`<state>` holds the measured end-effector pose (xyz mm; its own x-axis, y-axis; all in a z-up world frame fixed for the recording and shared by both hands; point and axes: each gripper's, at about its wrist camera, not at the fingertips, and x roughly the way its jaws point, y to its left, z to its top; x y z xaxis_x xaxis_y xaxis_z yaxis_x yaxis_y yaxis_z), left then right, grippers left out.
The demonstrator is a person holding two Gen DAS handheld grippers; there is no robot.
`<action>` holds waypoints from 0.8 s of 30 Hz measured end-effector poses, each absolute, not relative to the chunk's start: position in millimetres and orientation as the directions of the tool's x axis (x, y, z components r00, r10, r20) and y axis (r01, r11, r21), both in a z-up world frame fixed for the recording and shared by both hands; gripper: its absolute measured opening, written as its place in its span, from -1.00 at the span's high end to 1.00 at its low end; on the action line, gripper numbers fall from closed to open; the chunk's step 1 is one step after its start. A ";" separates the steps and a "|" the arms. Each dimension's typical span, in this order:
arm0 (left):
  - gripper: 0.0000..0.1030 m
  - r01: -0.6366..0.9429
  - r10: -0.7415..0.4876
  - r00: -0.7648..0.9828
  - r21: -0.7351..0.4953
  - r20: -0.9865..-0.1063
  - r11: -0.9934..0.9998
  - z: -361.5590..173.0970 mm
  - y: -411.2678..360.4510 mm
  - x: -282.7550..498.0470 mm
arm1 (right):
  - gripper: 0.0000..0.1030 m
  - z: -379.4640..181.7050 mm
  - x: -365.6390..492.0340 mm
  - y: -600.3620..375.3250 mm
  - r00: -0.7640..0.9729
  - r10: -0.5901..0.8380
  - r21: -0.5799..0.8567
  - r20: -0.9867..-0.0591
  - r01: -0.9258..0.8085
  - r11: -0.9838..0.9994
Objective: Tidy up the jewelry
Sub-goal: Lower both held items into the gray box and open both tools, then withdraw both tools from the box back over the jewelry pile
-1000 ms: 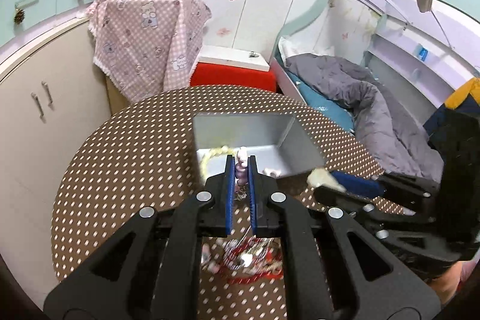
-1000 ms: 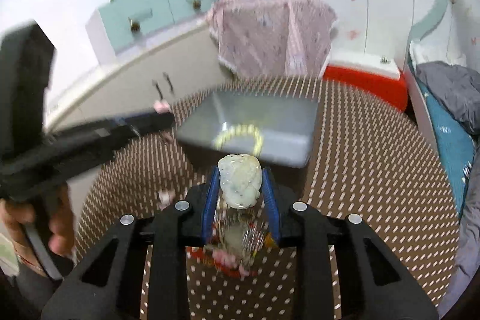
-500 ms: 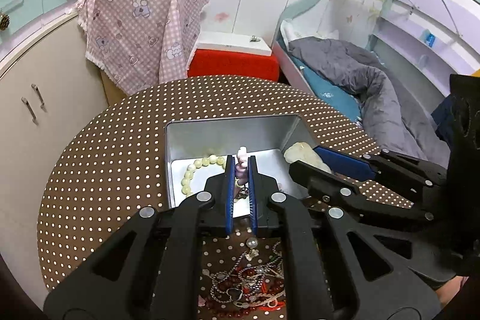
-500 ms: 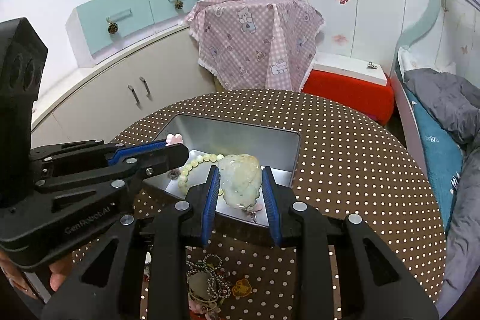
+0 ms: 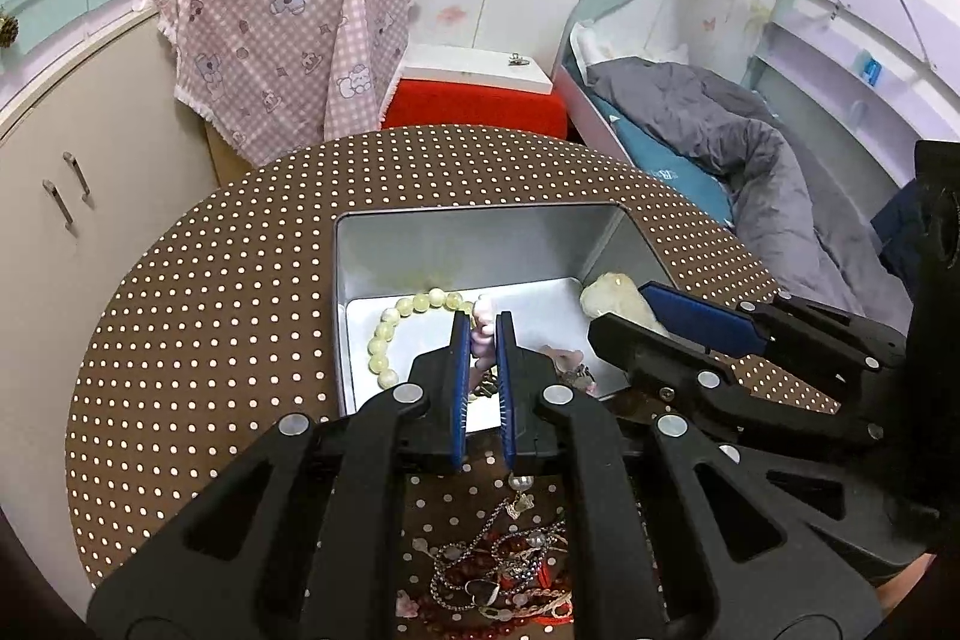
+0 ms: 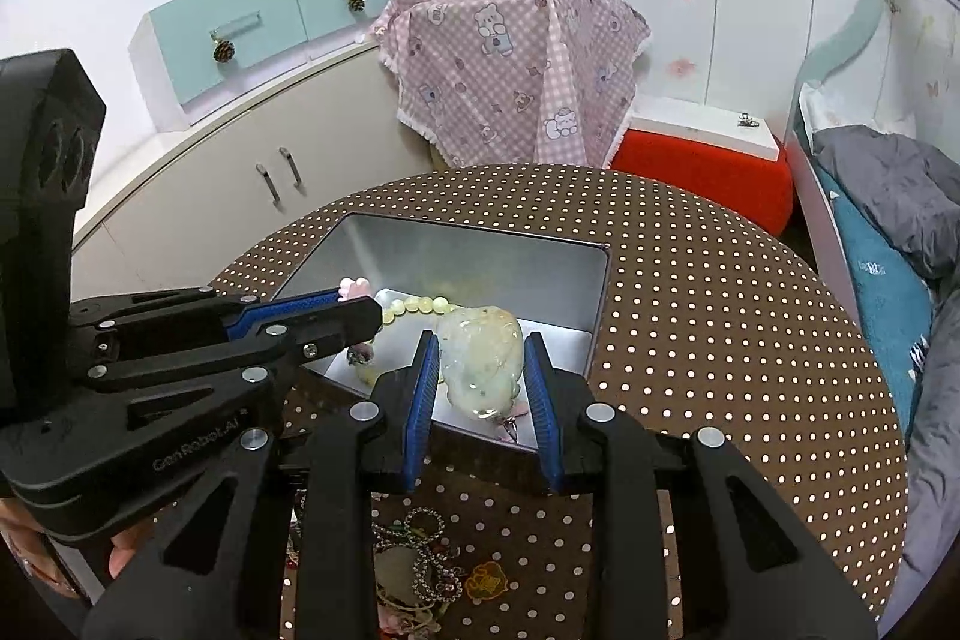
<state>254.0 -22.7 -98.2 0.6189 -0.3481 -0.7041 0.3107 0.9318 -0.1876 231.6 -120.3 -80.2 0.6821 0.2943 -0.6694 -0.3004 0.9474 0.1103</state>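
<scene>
A silver tin box point(image 5: 480, 232) sits open on the dotted round table, with a yellow-green bead bracelet point(image 5: 384, 340) lying inside. My left gripper point(image 5: 480, 325) hangs over the box's near edge, shut on a small pink bead piece point(image 5: 482, 334). Beside it, my right gripper point(image 5: 621, 310) is shut on a pale jade pendant point(image 5: 609, 292). From the right wrist, that gripper point(image 6: 483, 346) clamps the jade pendant point(image 6: 483, 361) above the box point(image 6: 480, 244), and the left gripper point(image 6: 360, 307) shows a pink flower bead point(image 6: 354, 287) at its tip. Under both grippers lies a tangled jewelry pile point(image 5: 498, 562).
The table's brown dotted cloth point(image 5: 210, 310) runs wide to the left and behind the box. A chair draped in pink checked fabric point(image 5: 282, 46) and a red stool point(image 5: 474, 109) stand beyond the table. A bed point(image 5: 720, 148) is at right. A hand point(image 6: 36, 568) holds the left gripper.
Both grippers moved forward from above the jewelry pile to over the tin box, each keeping its piece. In the last half second they barely shifted.
</scene>
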 end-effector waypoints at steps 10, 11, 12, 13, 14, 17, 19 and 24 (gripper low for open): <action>0.82 0.314 -0.325 0.615 -0.155 -0.718 0.937 -98.7 -24.4 246.4 | 0.48 -83.2 228.0 -117.4 0.683 0.304 0.119 -0.665 -0.305 0.945; 0.82 0.311 -0.323 0.616 -0.155 -0.718 0.938 -98.6 -23.5 245.7 | 0.48 -83.5 227.9 -117.9 0.682 0.308 0.128 -0.663 -0.303 0.945; 0.80 0.308 -0.319 0.618 -0.152 -0.718 0.939 -98.5 -22.6 244.8 | 0.47 -83.5 227.7 -118.3 0.681 0.313 0.135 -0.662 -0.302 0.944; 0.60 0.305 -0.314 0.621 -0.148 -0.718 0.941 -97.9 -21.8 243.9 | 0.45 -82.7 226.5 -119.1 0.682 0.320 0.145 -0.658 -0.303 0.942; 0.41 0.295 -0.303 0.629 -0.141 -0.716 0.945 -96.8 -20.1 243.2 | 0.45 -81.7 224.2 -119.9 0.687 0.320 0.146 -0.652 -0.300 0.943; 0.09 0.278 -0.296 0.656 -0.142 -0.694 0.950 -89.9 -14.1 236.5 | 0.38 -75.8 217.4 -124.2 0.702 0.323 0.156 -0.634 -0.293 0.943; -0.01 0.281 -0.306 0.670 -0.149 -0.677 0.948 -82.9 -10.8 229.3 | 0.30 -72.2 210.8 -127.6 0.709 0.326 0.160 -0.625 -0.292 0.943; -0.13 0.284 -0.303 0.717 -0.134 -0.628 0.950 -64.9 -2.0 203.7 | 0.18 -59.7 187.2 -130.9 0.731 0.342 0.171 -0.590 -0.301 0.938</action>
